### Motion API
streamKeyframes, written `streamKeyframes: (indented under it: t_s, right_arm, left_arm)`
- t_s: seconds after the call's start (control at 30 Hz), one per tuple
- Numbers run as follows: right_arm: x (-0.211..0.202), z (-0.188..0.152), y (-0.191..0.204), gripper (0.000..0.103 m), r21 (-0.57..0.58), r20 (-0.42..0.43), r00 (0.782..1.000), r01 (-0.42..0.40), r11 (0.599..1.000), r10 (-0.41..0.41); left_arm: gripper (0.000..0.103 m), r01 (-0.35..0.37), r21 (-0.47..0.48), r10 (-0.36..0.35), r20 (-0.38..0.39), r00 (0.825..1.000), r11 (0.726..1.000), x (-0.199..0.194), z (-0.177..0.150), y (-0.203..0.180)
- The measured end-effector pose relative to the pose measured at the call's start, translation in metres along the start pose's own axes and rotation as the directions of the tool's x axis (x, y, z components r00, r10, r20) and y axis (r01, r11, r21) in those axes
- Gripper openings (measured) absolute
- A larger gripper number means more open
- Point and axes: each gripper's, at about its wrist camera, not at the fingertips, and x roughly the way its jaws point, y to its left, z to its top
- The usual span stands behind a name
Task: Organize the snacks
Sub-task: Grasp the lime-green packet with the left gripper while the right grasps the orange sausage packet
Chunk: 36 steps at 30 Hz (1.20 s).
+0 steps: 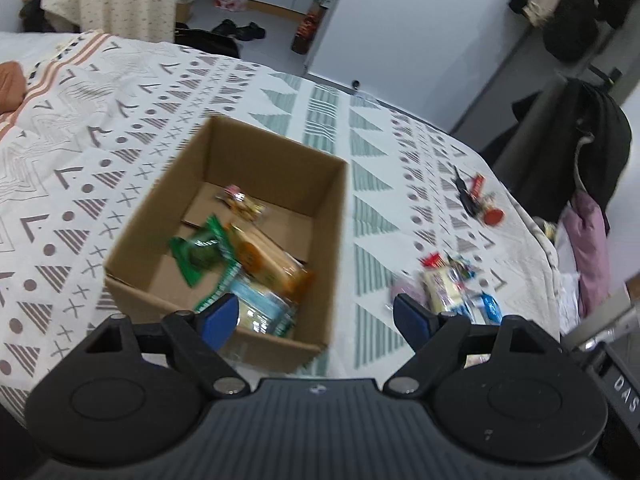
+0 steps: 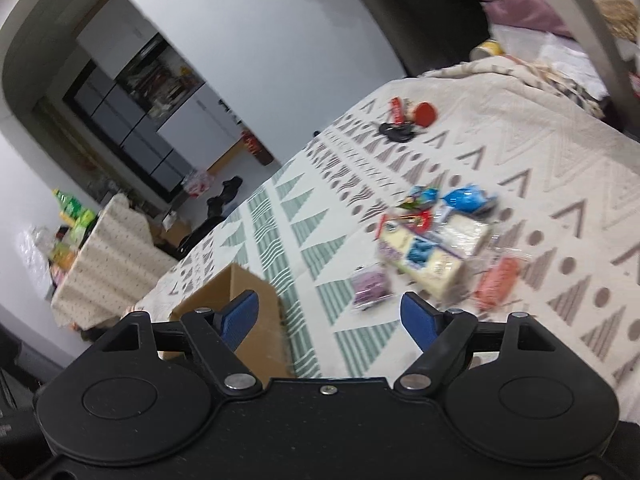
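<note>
An open cardboard box point(image 1: 276, 164) sits on the patterned bedspread. Inside lie a green packet point(image 1: 200, 254), an orange biscuit pack point(image 1: 268, 264), a pale blue packet point(image 1: 260, 308) and a small clear packet point(image 1: 242, 202). My left gripper point(image 1: 316, 316) hovers open over the box's near right corner, nothing between its fingers. A loose heap of snacks point(image 2: 432, 248) lies on the bedspread to the right of the box: a cream pack, a blue packet point(image 2: 466, 198), a purple packet point(image 2: 370, 286), a pink one point(image 2: 498, 282). My right gripper point(image 2: 330, 314) is open above the bedspread between the box point(image 2: 228, 292) and this heap.
Keys with red tags point(image 2: 408, 120) lie farther back on the bedspread point(image 1: 120, 120). The bed's right edge drops to clothes and a black bag point(image 1: 576, 140). Beyond the bed are white walls, shoes on the floor point(image 1: 240, 30) and a cloth-covered table point(image 2: 112, 256).
</note>
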Motion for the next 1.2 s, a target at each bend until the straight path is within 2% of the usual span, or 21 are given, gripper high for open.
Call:
streamKeyframes:
  t_s: [0.2, 0.8, 0.97, 1.1, 1.2]
  right_arm:
    - [-0.013, 0.002, -0.03, 0.078, 0.086, 0.025, 1.0, -0.005, 0.996, 0.003]
    - [-0.028, 0.002, -0.087, 0.077, 0.19, 0.016, 0.998, 0.051, 0.98, -0.055]
    - [-0.023, 0.002, -0.099, 0.077, 0.216, 0.007, 0.998, 0.056, 0.975, -0.059]
    - [-0.017, 0.0, -0.11, 0.076, 0.239, -0.006, 0.998, 0.06, 0.969, -0.06]
    - [-0.011, -0.001, -0.116, 0.07, 0.246, -0.018, 0.998, 0.069, 0.967, -0.066]
  left_arm:
    - [0.083, 0.006, 0.031, -0.005, -0.02, 1.0, 0.999, -0.001, -0.018, -0.021]
    - [0.083, -0.005, 0.113, 0.016, -0.091, 0.996, 0.994, 0.017, -0.065, -0.075]
    - [0.083, -0.006, 0.11, 0.019, -0.111, 0.994, 0.994, 0.028, -0.074, -0.083]
    - [0.083, -0.024, 0.108, 0.035, -0.099, 0.994, 0.994, 0.038, -0.081, -0.09]
    - [0.08, -0.012, 0.077, 0.022, -0.134, 0.991, 0.997, 0.05, -0.087, -0.092]
